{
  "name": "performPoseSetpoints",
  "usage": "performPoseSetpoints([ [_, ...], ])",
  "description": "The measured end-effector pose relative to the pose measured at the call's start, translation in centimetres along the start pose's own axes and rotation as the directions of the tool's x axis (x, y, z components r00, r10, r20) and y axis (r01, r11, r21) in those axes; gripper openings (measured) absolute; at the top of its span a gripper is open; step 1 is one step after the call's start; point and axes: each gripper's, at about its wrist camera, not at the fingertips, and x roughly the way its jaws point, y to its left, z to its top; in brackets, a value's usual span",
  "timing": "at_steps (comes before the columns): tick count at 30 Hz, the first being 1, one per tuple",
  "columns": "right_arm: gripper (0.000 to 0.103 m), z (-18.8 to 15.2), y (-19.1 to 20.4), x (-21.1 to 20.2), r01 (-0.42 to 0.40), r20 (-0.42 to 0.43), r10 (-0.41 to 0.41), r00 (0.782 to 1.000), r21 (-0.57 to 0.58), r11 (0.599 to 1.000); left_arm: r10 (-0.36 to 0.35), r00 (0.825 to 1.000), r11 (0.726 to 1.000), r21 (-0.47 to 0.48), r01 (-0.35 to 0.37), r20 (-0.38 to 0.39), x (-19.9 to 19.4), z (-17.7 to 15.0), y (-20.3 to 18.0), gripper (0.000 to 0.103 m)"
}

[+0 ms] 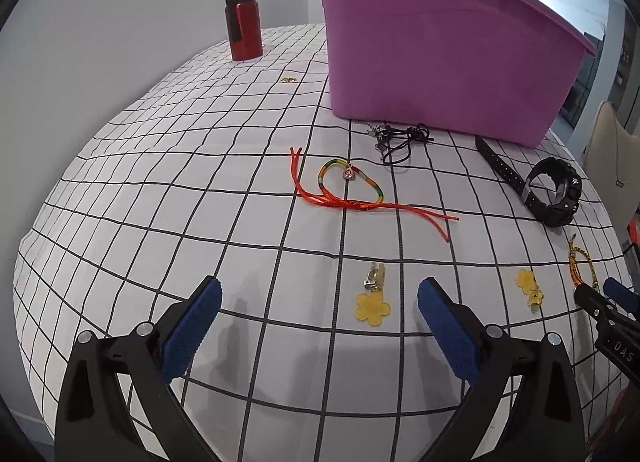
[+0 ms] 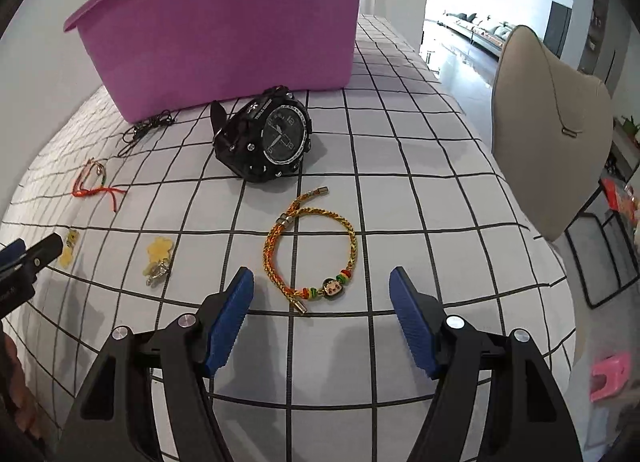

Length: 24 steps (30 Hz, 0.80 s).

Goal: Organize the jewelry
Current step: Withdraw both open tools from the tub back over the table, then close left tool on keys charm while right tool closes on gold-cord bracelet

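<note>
"DAS" on right hand-held gripper (image 1: 608, 302), rest illegible

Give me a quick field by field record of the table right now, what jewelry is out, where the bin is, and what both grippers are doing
surface: checked tablecloth
bin: purple tub, upright at the far side
in front of left gripper: yellow flower clip; red cord bracelet farther out
in front of right gripper: braided bracelet, between the open fingers' line of sight
other jewelry: black watch, black cord necklace, second flower clip
display: necklace bust with a thin chain
left gripper: open, holding nothing
right gripper: open, holding nothing
also: red bottle
</note>
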Motion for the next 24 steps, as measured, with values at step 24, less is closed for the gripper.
performPoseSetpoints([
  [24,0.066,0.2,0.3,0.3,-0.003,0.001,0.003,1.0,-0.024,1.0,-0.068,0.995,0.995,0.065,0.072,-0.066,2.1,0.6,-1.8,0.071],
])
